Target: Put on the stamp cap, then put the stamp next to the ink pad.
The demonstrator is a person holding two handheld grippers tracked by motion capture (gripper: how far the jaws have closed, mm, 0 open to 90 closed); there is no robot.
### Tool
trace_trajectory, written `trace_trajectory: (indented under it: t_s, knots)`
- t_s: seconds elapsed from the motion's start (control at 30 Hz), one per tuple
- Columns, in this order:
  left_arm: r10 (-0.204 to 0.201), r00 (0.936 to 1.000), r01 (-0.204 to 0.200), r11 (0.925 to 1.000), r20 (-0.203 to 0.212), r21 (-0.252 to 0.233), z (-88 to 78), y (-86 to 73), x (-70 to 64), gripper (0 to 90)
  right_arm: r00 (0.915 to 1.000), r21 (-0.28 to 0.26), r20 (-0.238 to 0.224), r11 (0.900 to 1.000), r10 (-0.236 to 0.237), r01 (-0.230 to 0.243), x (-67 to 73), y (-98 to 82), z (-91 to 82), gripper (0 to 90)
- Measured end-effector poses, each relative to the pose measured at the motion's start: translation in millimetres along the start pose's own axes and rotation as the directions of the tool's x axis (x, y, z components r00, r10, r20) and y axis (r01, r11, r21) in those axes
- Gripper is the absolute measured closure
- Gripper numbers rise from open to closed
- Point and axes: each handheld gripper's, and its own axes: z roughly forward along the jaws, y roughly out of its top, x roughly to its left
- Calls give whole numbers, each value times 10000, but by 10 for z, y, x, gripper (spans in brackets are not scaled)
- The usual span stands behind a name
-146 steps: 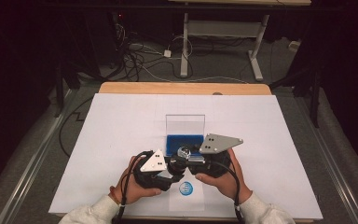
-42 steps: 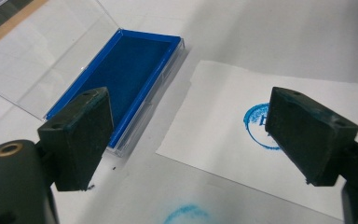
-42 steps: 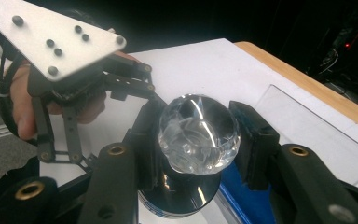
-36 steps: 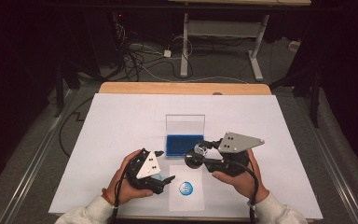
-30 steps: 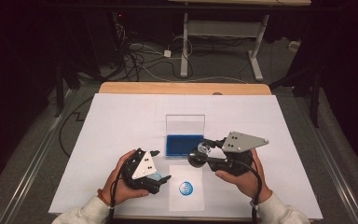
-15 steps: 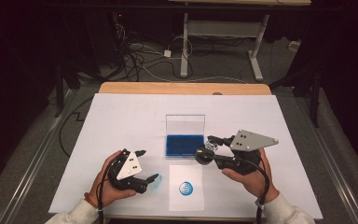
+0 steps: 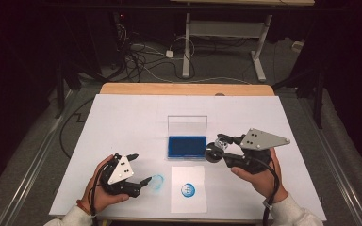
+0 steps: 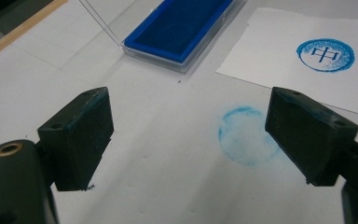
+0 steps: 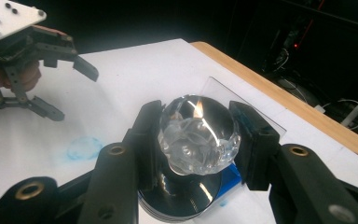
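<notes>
A stamp [image 7: 214, 150] with a clear faceted knob [image 9: 199, 128] and a dark round base hangs just right of the blue ink pad [image 7: 186, 146]. My right gripper [image 7: 219, 146] is shut on the knob, its pads pressing both sides [image 9: 198, 135]. The pad lies in an opened clear case [image 8: 182, 25]. In front of it is a white paper [image 7: 188, 200] with a round blue print [image 7: 187, 189] [image 8: 325, 54]. My left gripper [image 7: 141, 168] rests low at the front left, open and holding nothing [image 8: 191, 135]. A faint blue smudge [image 8: 247, 135] on the table lies between its jaws.
The white table cover [image 7: 122, 122] ends in a wooden edge [image 7: 184, 89] at the back. Beyond it, cables and desk legs stand on the dark floor. The left gripper [image 9: 70, 88] shows far off in the right gripper view, by the smudge [image 9: 85, 147].
My left gripper has slid left, away from the paper, and stands by the blue smudge. The right gripper has drifted slightly right, keeping the stamp.
</notes>
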Motion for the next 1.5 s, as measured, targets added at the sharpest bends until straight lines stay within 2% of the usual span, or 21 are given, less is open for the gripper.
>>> trace_trajectory:
  t_s: [0.27,0.37,0.83,1.07,1.3,1.5]
  knots:
    - [-440,9990,440,9990,5,120,0,-99,34,150,9996,-63,215,9999,159,-157,-84,-4,-42,572]
    - [-325,9995,324,9993,24,184,23,-93,30,150,9993,-69,326,9998,199,-197,-112,-9,-59,572]
    - [-422,9991,421,9990,62,160,43,-93,26,150,9947,-140,919,9989,468,-457,-228,-42,-136,572]
    - [-440,9990,440,9986,4,282,52,-107,21,150,9920,-136,1158,9987,507,-495,-281,-62,-111,572]
    - [-557,9982,561,9982,-201,225,71,-68,14,150,9845,-136,1629,9979,650,-637,-322,-127,-94,572]
    - [-456,9989,459,9985,-103,285,89,-54,-11,150,9796,104,1853,9967,772,-805,-357,-190,-18,572]
